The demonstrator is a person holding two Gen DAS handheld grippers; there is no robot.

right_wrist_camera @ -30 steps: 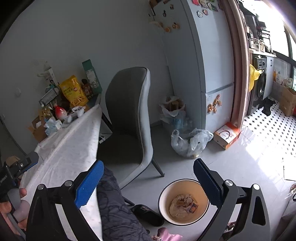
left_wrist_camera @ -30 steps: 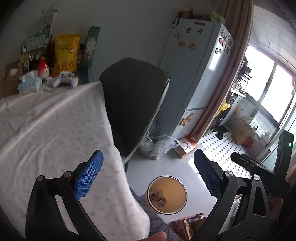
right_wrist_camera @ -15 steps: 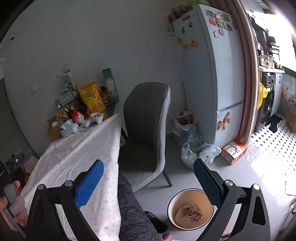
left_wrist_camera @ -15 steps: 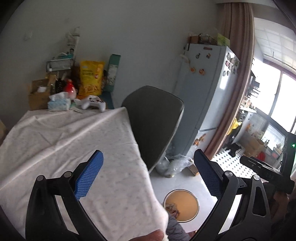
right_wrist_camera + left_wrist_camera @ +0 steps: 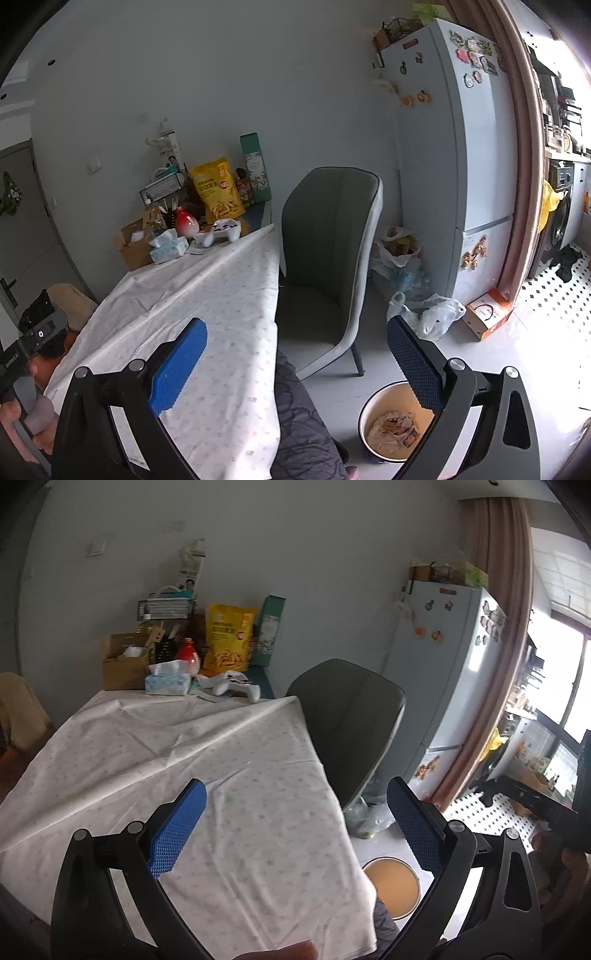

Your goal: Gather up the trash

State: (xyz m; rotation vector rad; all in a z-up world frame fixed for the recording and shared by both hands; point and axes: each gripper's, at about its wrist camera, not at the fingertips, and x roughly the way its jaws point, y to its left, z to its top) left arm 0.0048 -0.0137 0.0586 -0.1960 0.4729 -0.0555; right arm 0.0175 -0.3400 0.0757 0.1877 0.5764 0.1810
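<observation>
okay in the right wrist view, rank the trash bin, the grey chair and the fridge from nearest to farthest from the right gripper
1. Trash bin: on the floor just below the right gripper, under its right finger.
2. Grey chair: ahead, beside the table.
3. Fridge: farthest, against the back wall, right.

I see open worktop (image 5: pixel 207 760) ahead; clutter crowds only its far edge by the wall. The chair (image 5: pixel 332 258) blocks its right side, with bare floor around the bin (image 5: pixel 391 424).

From my feed: desk cloth (image 5: pixel 207 760) looks matt cotton, fingers (image 5: pixel 177 830) have rough blue rubber, fridge (image 5: pixel 461 155) smooth gloss.
</observation>
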